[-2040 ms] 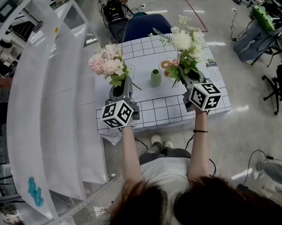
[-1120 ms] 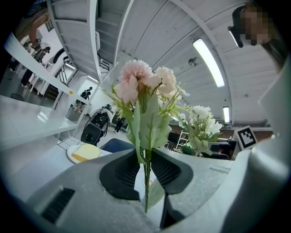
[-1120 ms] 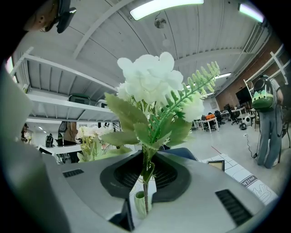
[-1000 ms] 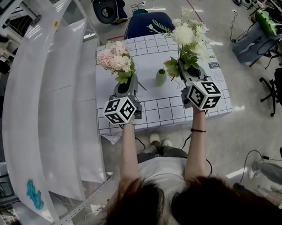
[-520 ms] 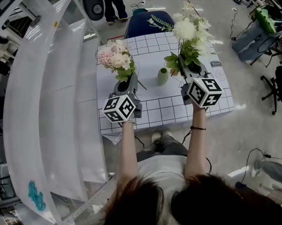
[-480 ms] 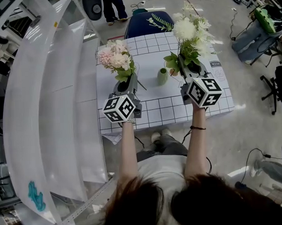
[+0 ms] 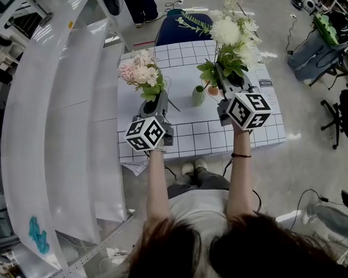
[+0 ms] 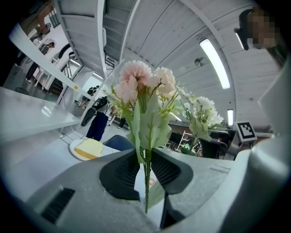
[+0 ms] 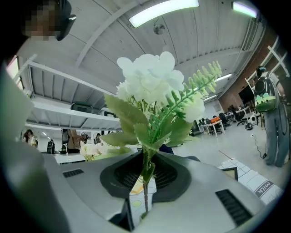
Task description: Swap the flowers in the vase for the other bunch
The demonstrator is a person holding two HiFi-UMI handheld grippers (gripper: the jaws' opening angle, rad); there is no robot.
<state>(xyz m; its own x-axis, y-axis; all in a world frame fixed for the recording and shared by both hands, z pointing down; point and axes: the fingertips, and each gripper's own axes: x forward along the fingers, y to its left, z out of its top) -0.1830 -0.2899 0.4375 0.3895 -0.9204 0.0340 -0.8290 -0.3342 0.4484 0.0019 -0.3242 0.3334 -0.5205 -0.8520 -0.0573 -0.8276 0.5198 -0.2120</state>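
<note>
The right hand-held gripper [image 7: 225, 87], clamped on the white bunch [image 7: 230, 35], has edged up to the empty-looking vase [image 7: 199, 96] just left of it on the counter [image 7: 185, 138], so that bunch seems next in, while the left hand-held gripper [image 7: 152, 105] keeps the pink bunch [image 7: 138, 71] pinched.

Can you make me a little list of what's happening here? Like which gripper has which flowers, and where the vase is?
left gripper: shut on the pink bunch, with the stems pinched between its jaws
right gripper: shut on the white bunch, with the stem pinched between its jaws
both bunches: held up in the air, blooms on top
vase: small and green, standing on the table between the two grippers
flowers in vase: none that the head view shows
table cover: white with dark grid lines
</note>
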